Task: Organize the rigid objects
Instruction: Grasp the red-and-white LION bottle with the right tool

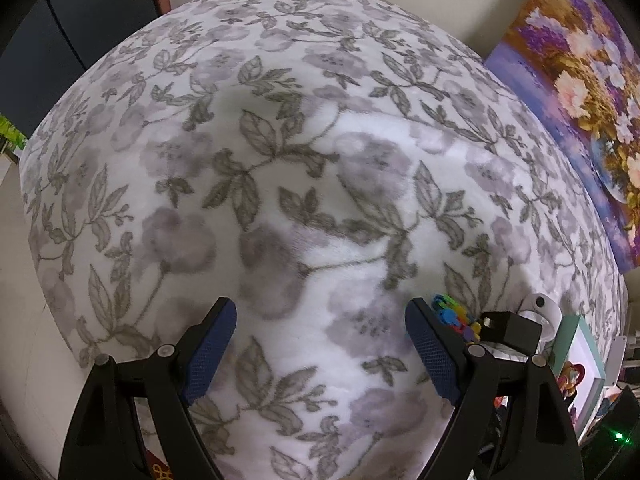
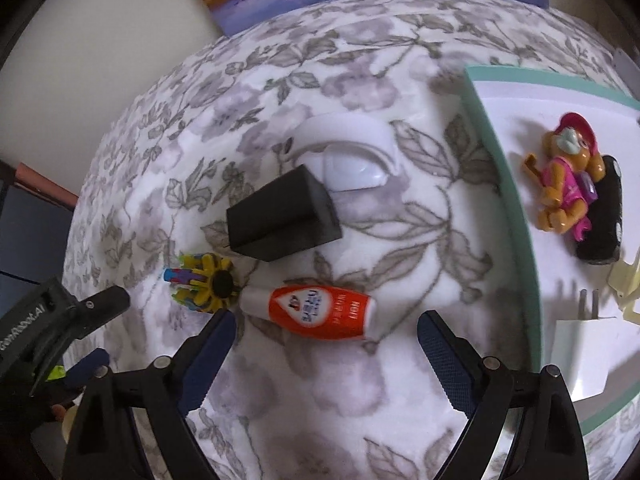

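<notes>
Floral surface (image 2: 360,380): toy figure (image 2: 568,184) already in tray (image 2: 516,216); glue bottle (image 2: 316,312), black box (image 2: 280,216) remain. Right gripper (image 2: 324,344) and left gripper (image 1: 320,336) both wide, empty.

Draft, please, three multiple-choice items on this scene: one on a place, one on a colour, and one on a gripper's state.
1. Where does the toy figure lie?
A. in the white tray
B. on the floral blanket
C. on the black box

2. What colour is the label of the small bottle?
A. green
B. orange-red
C. blue

3. How does the right gripper stand?
A. shut on the bottle
B. shut on nothing
C. open, holding nothing

Answers:
1 A: the figure rests inside the green-rimmed tray.
2 B: an orange-red label wraps the white bottle.
3 C: its jaws stand wide apart, and the bottle lies just ahead of them.
</notes>
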Demonstrator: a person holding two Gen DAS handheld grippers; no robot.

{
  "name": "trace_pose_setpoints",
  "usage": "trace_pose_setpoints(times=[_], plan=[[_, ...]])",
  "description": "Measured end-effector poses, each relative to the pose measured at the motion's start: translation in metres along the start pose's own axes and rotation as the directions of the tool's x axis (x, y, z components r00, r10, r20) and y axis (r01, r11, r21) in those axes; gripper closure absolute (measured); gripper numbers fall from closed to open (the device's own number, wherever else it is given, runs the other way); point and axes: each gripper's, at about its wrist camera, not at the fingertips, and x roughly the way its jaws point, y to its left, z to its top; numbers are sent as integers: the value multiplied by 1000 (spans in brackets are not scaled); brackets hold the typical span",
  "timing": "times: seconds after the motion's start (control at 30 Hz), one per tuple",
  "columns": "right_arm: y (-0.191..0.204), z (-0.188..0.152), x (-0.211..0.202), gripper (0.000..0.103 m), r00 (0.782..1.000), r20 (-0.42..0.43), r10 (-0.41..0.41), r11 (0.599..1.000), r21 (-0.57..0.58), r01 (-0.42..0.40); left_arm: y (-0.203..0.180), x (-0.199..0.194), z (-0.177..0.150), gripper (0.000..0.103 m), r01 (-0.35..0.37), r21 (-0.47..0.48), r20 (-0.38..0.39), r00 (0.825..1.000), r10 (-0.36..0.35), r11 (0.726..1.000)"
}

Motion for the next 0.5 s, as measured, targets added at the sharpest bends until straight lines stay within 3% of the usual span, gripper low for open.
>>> trace_pose_setpoints(times=[0.5], plan=[[25, 1, 15, 3, 983, 85, -160, 986, -24, 163, 8, 2, 3, 16, 15, -20, -2, 1000, -15, 1000]])
